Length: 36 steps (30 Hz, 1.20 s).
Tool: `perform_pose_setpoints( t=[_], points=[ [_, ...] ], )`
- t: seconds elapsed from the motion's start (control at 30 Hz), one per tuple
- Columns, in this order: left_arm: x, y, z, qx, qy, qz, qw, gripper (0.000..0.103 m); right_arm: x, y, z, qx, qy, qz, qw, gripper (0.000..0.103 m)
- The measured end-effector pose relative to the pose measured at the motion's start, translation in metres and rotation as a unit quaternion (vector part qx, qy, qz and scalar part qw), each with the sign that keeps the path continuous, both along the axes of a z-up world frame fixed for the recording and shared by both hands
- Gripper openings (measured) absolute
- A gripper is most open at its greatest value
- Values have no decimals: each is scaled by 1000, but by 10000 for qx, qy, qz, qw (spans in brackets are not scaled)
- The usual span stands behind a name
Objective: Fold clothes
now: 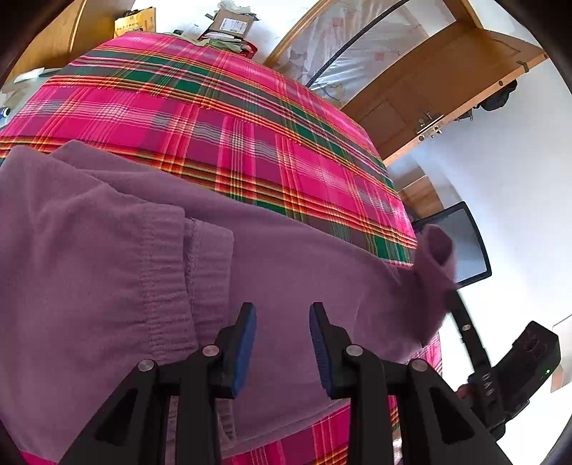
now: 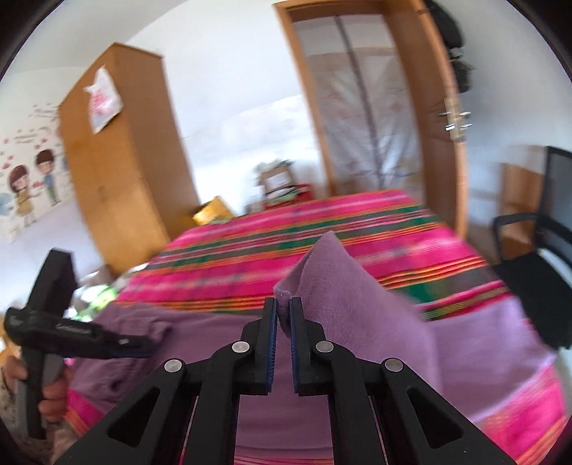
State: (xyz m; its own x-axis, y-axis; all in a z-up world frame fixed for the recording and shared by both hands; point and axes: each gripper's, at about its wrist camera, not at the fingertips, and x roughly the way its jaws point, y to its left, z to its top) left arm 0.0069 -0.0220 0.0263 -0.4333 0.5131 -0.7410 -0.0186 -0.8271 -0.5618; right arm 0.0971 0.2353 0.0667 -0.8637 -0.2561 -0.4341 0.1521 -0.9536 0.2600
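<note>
1. Right wrist view: my right gripper [image 2: 283, 314] is clenched on a corner of the purple trousers [image 2: 357, 322], lifted off the bed [image 2: 357, 221].
2. My left gripper [image 1: 282, 318] hangs released above the waistband.
3. Next I'd carry this corner across; the plaid ahead lies bare, the chair [image 2: 532, 250] stands near on my right.

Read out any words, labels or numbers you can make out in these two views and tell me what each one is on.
Nothing can be read for certain.
Cardboard box beyond the plaid bed: white shipping label, print too small.
Yellow box: dark print, too small.
White plastic bag on the wardrobe: red print, blurred.
Wall stickers: writing above the cartoon figures, blurred.
</note>
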Motion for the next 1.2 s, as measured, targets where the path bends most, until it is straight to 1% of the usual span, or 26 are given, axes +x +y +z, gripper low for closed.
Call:
perform_pose_setpoints(
  t=[0.2, 0.27, 0.43, 0.5, 0.6, 0.67, 0.73, 0.8, 0.83, 0.9, 0.97, 1.03, 1.1, 1.13, 1.2],
  points=[
    [-6, 5, -1, 79, 36, -128, 9999, 31, -16, -39, -20, -168, -401, 445, 9981, 7],
    [-7, 7, -3, 110, 2, -175, 9998, 31, -18, -47, -26, -211, -458, 509, 9974, 7],
    [-9, 18, -8, 146, -71, -344, 9993, 31, -22, -49, -39, -261, -637, 467, 9965, 7],
    [-8, 22, -10, 203, -89, -386, 9990, 31, -22, -44, -45, -395, -779, 439, 9952, 7],
    [-8, 28, -8, 238, -95, -448, 9987, 31, -20, -49, -49, -562, -808, 622, 9932, 7],
    [-7, 30, -3, 273, -14, -484, 9985, 31, -18, -54, -51, -640, -815, 764, 9917, 7],
    [-8, 27, 1, 318, 64, -387, 9987, 31, -17, -60, -52, -670, -846, 897, 9901, 7],
    [-10, 25, 6, 363, 142, -284, 9988, 31, -18, -68, -56, -598, -966, 1046, 9880, 7],
    [-11, 25, 6, 389, 134, -274, 9988, 31, -20, -71, -59, -543, -1080, 1141, 9861, 11],
    [-13, 27, 6, 442, 109, -264, 9986, 31, -17, -69, -58, -418, -1125, 1179, 9857, 13],
    [-15, 34, 5, 388, 69, -419, 9983, 31, -12, -64, -55, -290, -1109, 1164, 9866, 21],
    [-18, 43, 3, 334, 4, -577, 9978, 31, -5, -46, -46, -247, -947, 947, 9907, 22],
    [-19, 49, 2, 367, -18, -662, 9971, 31, 2, -20, -37, -299, -742, 548, 9953, 23],
    [-21, 53, 1, 341, -37, -716, 9968, 31, 3, -7, -35, -289, -713, 287, 9966, 25],
    [-24, 64, -3, 220, -108, -850, 9961, 31, 0, 17, -36, -201, -779, -302, 9963, 36]
  ],
)
